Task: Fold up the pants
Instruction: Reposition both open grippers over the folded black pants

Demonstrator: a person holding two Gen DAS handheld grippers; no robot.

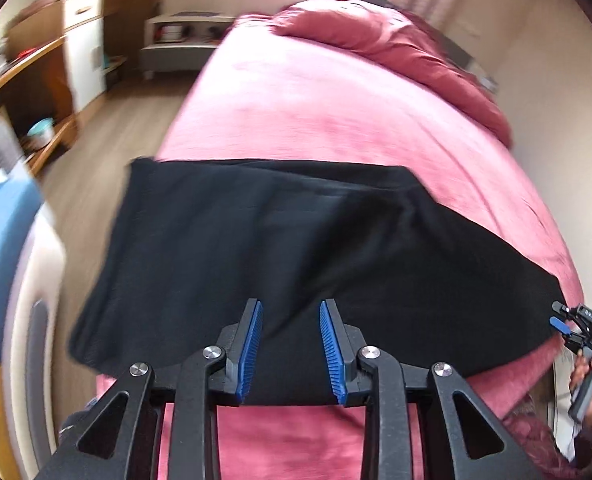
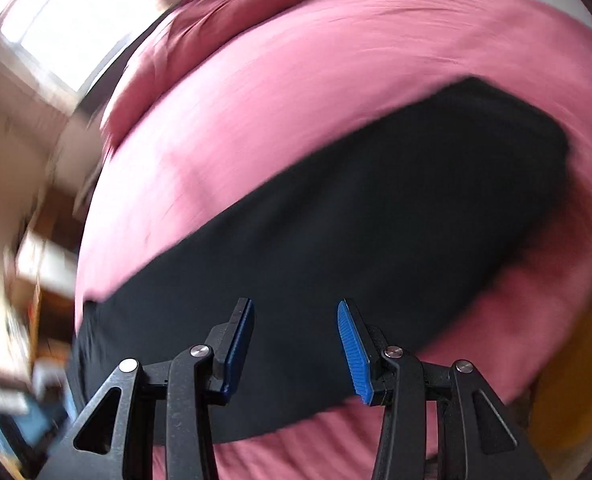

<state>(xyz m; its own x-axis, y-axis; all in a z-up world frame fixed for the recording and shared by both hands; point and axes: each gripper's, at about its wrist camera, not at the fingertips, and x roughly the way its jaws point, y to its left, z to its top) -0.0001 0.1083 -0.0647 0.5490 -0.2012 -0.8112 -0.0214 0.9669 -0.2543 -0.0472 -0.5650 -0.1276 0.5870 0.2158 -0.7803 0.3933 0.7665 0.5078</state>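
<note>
One fold at least judged done: black pants (image 1: 279, 248) flat across pink bed (image 1: 336, 120), mid-frame. Left tool (image 1: 291, 350) and right tool (image 2: 296, 348) wide, empty. Further folds likely outstanding.

No legible text anywhere (motion blur throughout).

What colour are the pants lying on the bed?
Black; the pants show most sharply in the left wrist view, against the pink bed cover.

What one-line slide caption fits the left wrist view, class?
Open left gripper hovers over black pants lying across a pink bed, right gripper at their far end.
</note>
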